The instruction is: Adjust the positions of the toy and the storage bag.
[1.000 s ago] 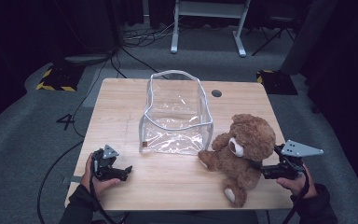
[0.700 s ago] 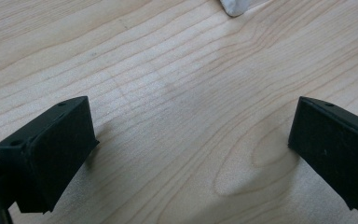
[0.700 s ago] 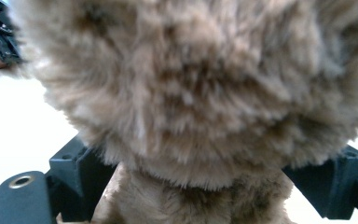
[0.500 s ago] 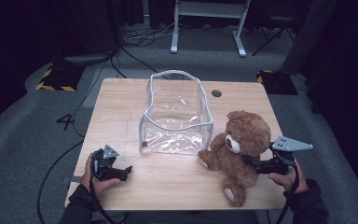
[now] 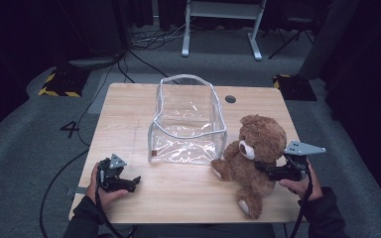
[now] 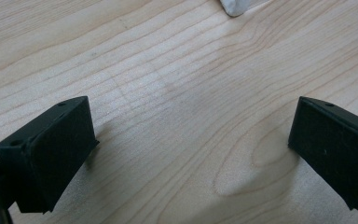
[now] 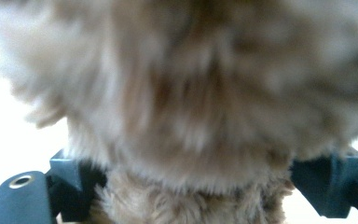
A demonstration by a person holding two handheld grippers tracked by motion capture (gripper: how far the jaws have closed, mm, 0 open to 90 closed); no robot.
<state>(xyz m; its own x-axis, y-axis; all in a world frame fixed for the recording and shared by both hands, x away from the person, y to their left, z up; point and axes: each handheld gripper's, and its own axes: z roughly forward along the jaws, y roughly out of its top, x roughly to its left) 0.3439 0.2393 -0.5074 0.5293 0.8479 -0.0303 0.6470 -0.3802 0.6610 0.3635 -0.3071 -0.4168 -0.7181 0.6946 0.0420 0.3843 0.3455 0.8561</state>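
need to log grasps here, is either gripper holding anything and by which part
The right gripper has its fingers around the teddy bear at the neck, below the head; whether they are squeezing cannot be told. The left gripper is open over bare table.

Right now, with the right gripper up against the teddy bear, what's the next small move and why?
Probably close the right gripper on the teddy bear: in the right gripper view its fingers sit either side of the fur, apparently not yet squeezing. The clear bag stands open beside the bear.

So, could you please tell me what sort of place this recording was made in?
Probably a lab or studio: a light wooden table on grey carpet, loose black cables across the floor, and yellow-black hazard-striped blocks.
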